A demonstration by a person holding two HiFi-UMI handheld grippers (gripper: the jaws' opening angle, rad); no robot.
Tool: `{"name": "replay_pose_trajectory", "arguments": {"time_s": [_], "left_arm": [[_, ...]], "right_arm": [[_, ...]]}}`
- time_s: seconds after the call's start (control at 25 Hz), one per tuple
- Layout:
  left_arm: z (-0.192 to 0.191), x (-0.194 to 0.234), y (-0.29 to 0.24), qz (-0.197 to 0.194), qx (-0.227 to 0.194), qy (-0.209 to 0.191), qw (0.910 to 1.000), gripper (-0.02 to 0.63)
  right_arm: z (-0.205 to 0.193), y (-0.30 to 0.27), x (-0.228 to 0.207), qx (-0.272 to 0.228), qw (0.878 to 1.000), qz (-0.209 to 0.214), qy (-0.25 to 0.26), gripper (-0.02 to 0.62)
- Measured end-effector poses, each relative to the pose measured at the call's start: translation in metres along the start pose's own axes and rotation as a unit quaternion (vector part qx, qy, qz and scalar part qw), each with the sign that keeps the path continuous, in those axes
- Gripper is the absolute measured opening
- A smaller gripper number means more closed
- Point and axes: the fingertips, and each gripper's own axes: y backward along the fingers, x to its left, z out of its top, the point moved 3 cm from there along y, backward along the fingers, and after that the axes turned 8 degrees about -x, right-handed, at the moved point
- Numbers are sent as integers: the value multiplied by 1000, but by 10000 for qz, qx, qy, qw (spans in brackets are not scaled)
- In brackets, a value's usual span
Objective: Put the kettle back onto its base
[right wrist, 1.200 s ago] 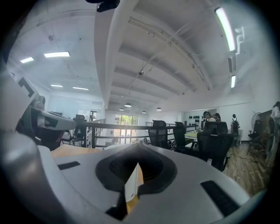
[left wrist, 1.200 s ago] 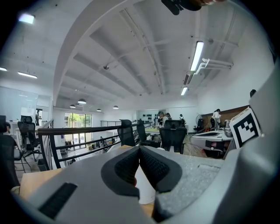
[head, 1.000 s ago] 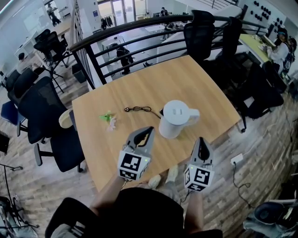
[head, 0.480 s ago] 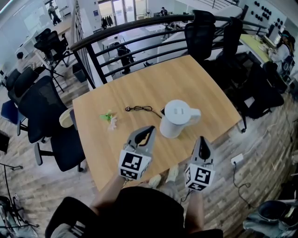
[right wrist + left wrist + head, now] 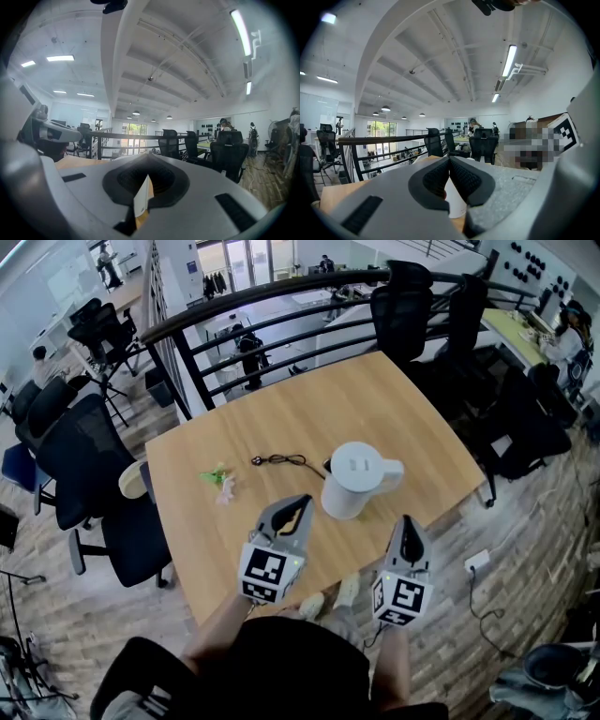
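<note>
Standing at the near edge of the wooden table (image 5: 375, 399), the person holds both grippers out low and roughly level, pointed across the top. The left gripper (image 5: 301, 502) has its fingertips pressed together with nothing between them, and the right gripper (image 5: 406, 521) is closed the same way, empty too. Just beyond them, between the two and a little nearer the right one, sits the white kettle (image 5: 352, 482), upright, lid on, its handle (image 5: 392, 468) turned to the right. I can't make out a separate base; a thin black cord (image 5: 281, 461) runs along the table to the kettle's foot, so the base may well be underneath it already. Farther left lies a small green object (image 5: 215, 475), well apart from the rest. Behind the table are a black railing (image 5: 281, 310) and some office chairs (image 5: 401, 306).

My worry is the closed fingers. If either gripper goes in like that it can only nudge the kettle, which could slide or tip it, or shove it askew on whatever it rests on. The cord is another risk: a gripper catching it could drag the base along
</note>
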Motion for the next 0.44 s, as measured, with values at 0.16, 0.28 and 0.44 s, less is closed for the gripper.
{"name": "replay_pose_trajectory", "arguments": {"time_s": [0.16, 0.28, 0.44], "left_arm": [[-1, -2, 0, -14, 3, -9, 10000, 3], [-1, 0, 1, -22, -3, -8, 10000, 3], [-2, 3, 2, -28, -11, -14, 10000, 3]], "right_arm": [[0, 1, 0, -5, 10000, -4, -22, -2], [1, 0, 2, -8, 10000, -1, -25, -2], [1, 0, 6, -28, 10000, -13, -14, -2]]}}
